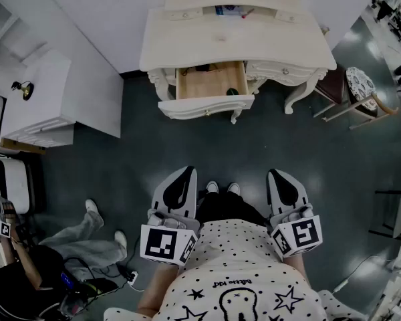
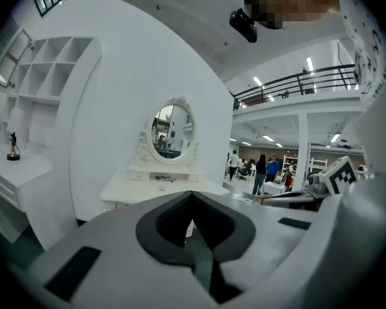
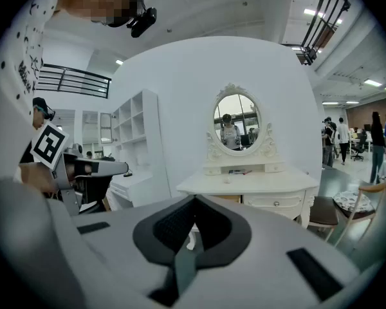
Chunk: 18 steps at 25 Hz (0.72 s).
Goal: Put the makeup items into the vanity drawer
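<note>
The cream vanity (image 1: pixel 234 42) stands ahead by the wall, its left drawer (image 1: pixel 210 85) pulled open. Small dark items lie at the drawer's back (image 1: pixel 202 67) and a green one near its front (image 1: pixel 232 91). More small items (image 1: pixel 230 10) sit on the shelf under the mirror. My left gripper (image 1: pixel 187 171) and right gripper (image 1: pixel 275 174) are held close to my body, well short of the vanity, both shut and empty. In the left gripper view the shut left gripper (image 2: pixel 192 195) points at the vanity (image 2: pixel 161 188). The right gripper (image 3: pixel 194 198) faces the vanity (image 3: pixel 251 182) and its oval mirror (image 3: pixel 237 122).
A white shelf unit (image 1: pixel 47 105) stands at the left. A stool (image 1: pixel 357 89) sits to the right of the vanity. A person (image 1: pixel 80 243) sits on the floor at lower left beside cables (image 1: pixel 120 276). Dark floor (image 1: pixel 227 152) lies between me and the drawer.
</note>
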### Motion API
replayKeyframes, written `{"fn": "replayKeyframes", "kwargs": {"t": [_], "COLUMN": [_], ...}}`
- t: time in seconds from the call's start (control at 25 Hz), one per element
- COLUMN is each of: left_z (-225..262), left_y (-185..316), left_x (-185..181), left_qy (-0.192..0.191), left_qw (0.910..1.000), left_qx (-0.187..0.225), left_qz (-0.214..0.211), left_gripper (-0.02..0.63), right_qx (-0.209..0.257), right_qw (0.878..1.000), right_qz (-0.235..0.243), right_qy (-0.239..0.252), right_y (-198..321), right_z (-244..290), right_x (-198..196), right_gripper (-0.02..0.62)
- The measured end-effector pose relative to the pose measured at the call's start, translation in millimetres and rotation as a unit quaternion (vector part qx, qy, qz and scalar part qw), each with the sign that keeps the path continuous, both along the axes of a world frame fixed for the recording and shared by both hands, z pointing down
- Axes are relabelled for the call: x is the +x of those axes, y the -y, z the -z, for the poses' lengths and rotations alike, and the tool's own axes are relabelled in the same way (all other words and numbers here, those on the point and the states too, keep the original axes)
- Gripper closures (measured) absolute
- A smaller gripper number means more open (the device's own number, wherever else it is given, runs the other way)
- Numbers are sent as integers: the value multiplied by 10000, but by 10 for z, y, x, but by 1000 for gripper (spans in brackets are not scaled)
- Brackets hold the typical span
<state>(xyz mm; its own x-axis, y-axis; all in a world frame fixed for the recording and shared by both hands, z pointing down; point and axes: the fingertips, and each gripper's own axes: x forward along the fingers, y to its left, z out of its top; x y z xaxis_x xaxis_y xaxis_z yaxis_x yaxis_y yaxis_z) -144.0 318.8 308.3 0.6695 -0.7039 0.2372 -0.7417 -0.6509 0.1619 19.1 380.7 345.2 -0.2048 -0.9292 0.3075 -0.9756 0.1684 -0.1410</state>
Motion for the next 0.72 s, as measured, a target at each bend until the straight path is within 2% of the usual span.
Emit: {"fn": "replayKeyframes", "kwargs": {"t": [0.72], "left_z": [-45], "left_y": [-80], "left_x": [270], "left_qy": [80], "left_qw": [10000], "left_qx": [57], "left_qz": [13], "left_gripper": [611], "right_qx": [-6], "right_qw": [10000], "right_qz": [9], "right_qy": [-5], "right_y": [-126], "right_z": [-87], "right_x": [267], "right_gripper": [588]}}
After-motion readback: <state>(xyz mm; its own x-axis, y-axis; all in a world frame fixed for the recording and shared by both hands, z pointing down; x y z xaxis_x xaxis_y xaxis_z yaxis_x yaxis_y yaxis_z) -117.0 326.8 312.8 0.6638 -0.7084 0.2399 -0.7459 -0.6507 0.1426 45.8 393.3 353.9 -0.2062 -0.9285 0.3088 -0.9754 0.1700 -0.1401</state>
